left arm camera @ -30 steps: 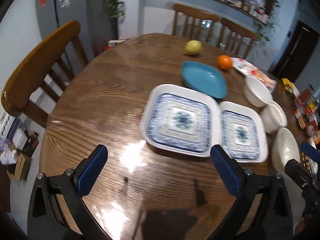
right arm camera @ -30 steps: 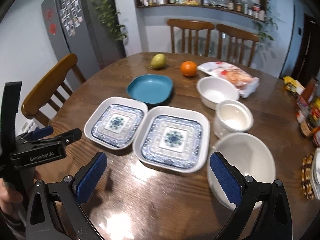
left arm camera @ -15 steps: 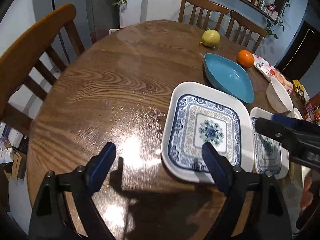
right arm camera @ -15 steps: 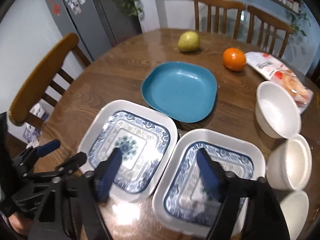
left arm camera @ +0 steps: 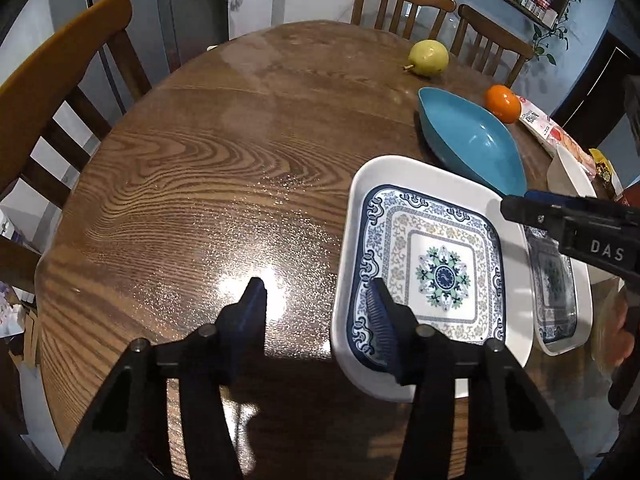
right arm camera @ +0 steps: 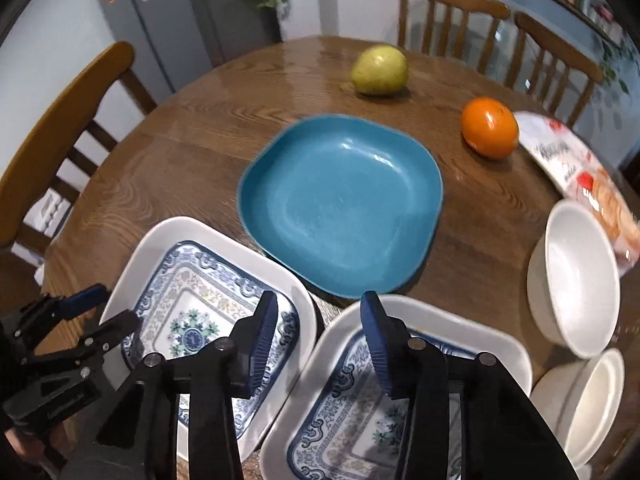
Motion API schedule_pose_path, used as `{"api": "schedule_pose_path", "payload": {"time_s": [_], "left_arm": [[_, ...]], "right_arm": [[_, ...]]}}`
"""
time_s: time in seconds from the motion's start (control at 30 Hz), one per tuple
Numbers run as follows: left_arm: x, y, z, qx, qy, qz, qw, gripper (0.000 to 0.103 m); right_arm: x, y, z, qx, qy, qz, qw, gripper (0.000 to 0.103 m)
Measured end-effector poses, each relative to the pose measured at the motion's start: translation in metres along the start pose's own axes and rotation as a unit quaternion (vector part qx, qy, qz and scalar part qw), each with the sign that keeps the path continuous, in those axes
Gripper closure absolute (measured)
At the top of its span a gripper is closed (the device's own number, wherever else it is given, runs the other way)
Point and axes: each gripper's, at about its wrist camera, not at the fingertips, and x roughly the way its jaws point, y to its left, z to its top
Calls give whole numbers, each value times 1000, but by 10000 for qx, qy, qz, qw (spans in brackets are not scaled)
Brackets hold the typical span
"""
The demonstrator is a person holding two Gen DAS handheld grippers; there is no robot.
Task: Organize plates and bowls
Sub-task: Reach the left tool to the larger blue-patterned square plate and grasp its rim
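left gripper (left arm camera: 316, 300): closing, angled down | right gripper (right arm camera: 318, 322): closing, angled down

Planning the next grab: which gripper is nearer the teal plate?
Right. The right gripper sits just short of the teal plate; the left gripper straddles the patterned plate's outer edge, farther away.

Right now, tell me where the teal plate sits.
In the right wrist view the teal plate sits mid-table, just behind the two patterned plates, nearer than the pear.

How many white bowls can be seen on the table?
2 are visible: one white bowl beside the snack packet, another white bowl just nearer the camera at the right edge. More may be hidden.
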Motion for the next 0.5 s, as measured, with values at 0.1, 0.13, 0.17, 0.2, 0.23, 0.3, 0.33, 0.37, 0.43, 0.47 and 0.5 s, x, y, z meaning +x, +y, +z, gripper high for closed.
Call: {"api": "schedule_pose_path", "payload": {"time_s": [0.1,0.13,0.17,0.2,0.23,0.3,0.33,0.37,0.43,0.47,0.5], "left_arm": [[-1,0,-1,18,8,-49,10000,56],[-1,0,-1,23,6,-54,10000,56],[-2,1,-2,20,2,-58,10000,56],[-2,1,-3,24,-6,-60,10000,56],[-2,2,-4,34,-5,-61,10000,56],[-4,1,-6,71,4,-110,9999,56],[-4,-1,-7,88,3,-110,9999,56],[-3,-1,-7,91,-8,-107,9999,56],[-3,0,-6,68,-36,-75,9999,56],[-2,0,-5,66,-43,-60,10000,56],[-2,0,-4,66,-50,-47,10000,56]], "right_arm": [[5,4,5,-175,66,39,9998,57],[7,7,5,-263,90,19,9996,57],[8,8,6,-317,101,-48,9994,58],[9,9,8,-357,128,-87,9992,58],[10,10,9,-374,143,-47,9992,58],[9,9,7,-405,158,44,9990,58],[8,8,7,-422,166,61,9990,58],[7,5,7,-398,178,44,9990,58],[7,1,6,-392,165,-125,9990,58],[7,-2,6,-379,159,-170,9990,58],[7,-3,7,-362,155,-175,9991,58]]}}
